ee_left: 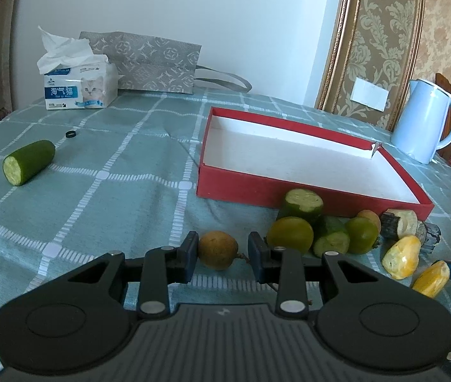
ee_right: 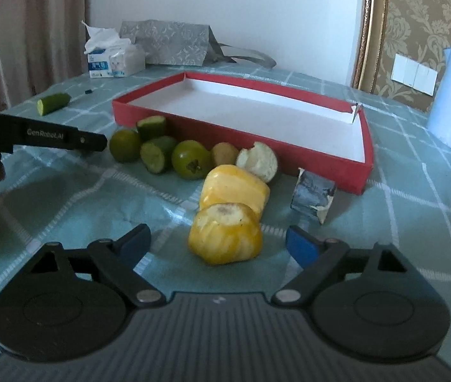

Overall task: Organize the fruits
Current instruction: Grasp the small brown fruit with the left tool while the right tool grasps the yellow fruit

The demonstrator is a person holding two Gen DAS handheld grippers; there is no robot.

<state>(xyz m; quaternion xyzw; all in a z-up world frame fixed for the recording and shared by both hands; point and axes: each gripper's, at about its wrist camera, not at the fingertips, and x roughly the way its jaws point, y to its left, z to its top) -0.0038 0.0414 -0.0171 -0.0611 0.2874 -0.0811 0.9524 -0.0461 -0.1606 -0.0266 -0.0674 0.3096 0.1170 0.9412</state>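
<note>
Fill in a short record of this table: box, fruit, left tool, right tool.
box: red box, nothing inside
fruit: fruit pile outside, along the box's front wall; cucumber piece lies apart
left tool: left tool shut on brown fruit
right tool: right tool open, yellow piece between its fingers, untouched

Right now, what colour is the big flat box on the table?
The box is red outside and white inside, best seen in the left wrist view.
</note>
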